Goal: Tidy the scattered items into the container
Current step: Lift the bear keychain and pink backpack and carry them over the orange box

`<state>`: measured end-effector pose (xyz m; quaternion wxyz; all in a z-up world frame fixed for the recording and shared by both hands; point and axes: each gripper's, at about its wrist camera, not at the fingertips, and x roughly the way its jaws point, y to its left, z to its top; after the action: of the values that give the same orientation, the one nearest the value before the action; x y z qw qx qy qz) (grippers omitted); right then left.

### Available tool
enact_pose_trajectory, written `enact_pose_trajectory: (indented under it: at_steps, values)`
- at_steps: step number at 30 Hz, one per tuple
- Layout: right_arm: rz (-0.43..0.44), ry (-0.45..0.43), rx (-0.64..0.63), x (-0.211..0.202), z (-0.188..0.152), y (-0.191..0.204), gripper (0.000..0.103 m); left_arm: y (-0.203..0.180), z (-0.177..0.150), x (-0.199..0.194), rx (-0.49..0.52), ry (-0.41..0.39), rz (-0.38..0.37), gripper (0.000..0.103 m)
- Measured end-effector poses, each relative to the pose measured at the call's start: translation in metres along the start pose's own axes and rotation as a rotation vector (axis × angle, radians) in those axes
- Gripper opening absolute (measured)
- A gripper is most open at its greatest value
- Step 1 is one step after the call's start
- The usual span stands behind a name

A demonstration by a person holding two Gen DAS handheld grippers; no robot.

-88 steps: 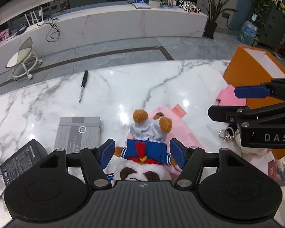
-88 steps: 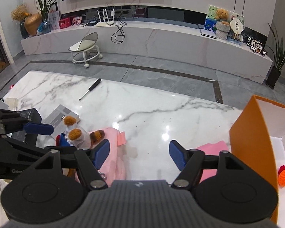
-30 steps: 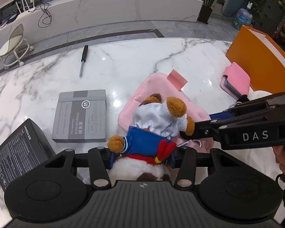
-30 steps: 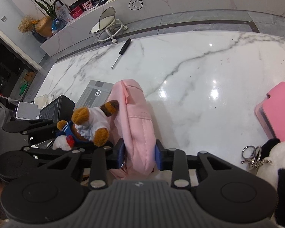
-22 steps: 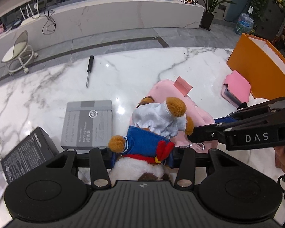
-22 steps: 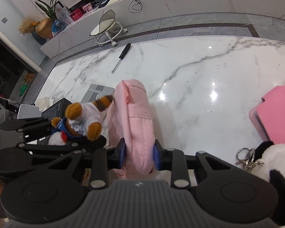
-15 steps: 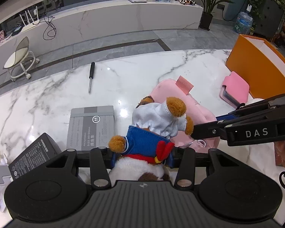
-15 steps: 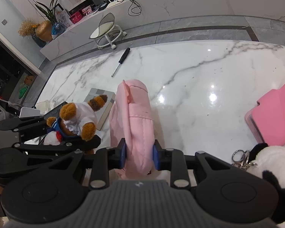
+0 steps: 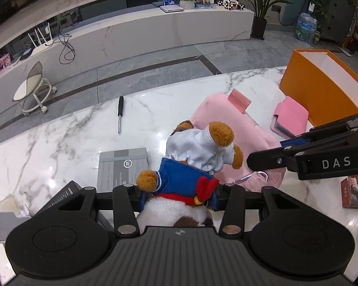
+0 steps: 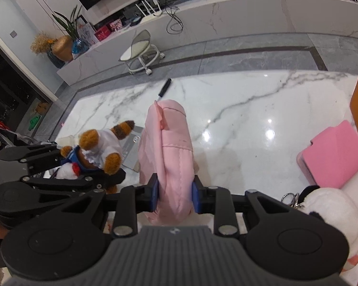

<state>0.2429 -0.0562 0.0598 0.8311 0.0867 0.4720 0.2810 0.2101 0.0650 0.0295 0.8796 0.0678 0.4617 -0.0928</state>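
Marble table (image 9: 59,143): 2 gripped toys

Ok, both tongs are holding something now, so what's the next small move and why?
Probably carry the pink bag right toward the orange box. The right tongs are shut on the bag and the left tongs are shut on the plush toy, so both grasps look done, and the box stands open on that side.

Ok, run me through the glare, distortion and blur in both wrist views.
Left wrist view: fisheye bends the far counter into an arc; ceiling-light glare spots sit on the marble table; the plush bear in the left claw looks sharp. Right wrist view: the same bowing, two bright glare spots beside the pink pouch, dark corners.
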Motion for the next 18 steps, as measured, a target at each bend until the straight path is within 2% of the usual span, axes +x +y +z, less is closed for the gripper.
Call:
enact_pose_trajectory:
  at_steps: [9,14,18]
  values:
    - [-0.031,-0.075,-0.018,-0.038,0.004,-0.010,0.030,-0.021,0.017,-0.027,0.050,-0.037,0.022,0.053]
    - [-0.023,-0.171,0.005,-0.079,0.013,-0.020,0.030,-0.040,0.032,-0.044,0.120,-0.053,0.035,0.053]
    - [0.000,-0.245,0.039,-0.110,0.020,-0.030,0.030,-0.049,0.047,-0.058,0.120,-0.082,0.011,0.053]
